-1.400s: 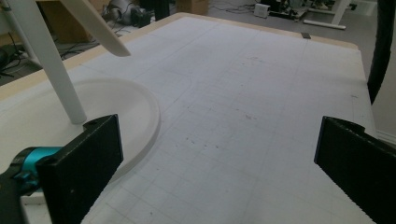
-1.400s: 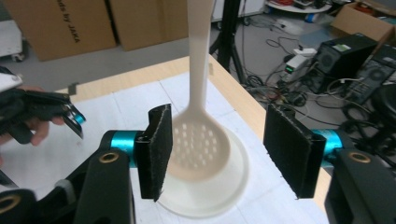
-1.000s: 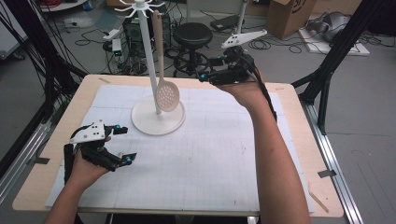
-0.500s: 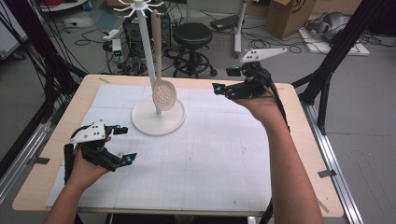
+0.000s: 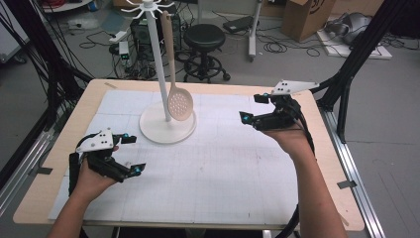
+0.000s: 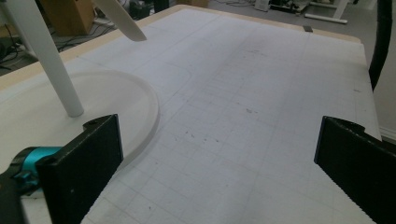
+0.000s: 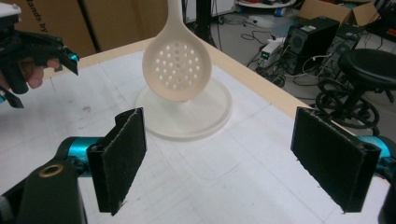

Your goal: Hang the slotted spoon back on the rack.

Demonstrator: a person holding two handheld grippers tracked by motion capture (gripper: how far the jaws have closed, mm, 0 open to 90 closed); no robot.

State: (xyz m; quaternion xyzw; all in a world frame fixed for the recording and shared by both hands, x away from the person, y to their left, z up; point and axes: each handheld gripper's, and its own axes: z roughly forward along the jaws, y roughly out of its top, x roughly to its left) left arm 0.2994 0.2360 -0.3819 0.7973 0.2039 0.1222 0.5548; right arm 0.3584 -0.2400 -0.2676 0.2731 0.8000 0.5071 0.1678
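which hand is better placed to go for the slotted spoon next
Probably the right. The right hand-held gripper is off the table with open jaws facing the slotted spoon on the stand. The left hand-held gripper sits low by the stand's base.

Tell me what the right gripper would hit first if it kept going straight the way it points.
Probably the slotted spoon hanging on the white stand: it sits dead ahead of the right gripper, whose jaws stand open and empty. Depth is hard to judge, though.
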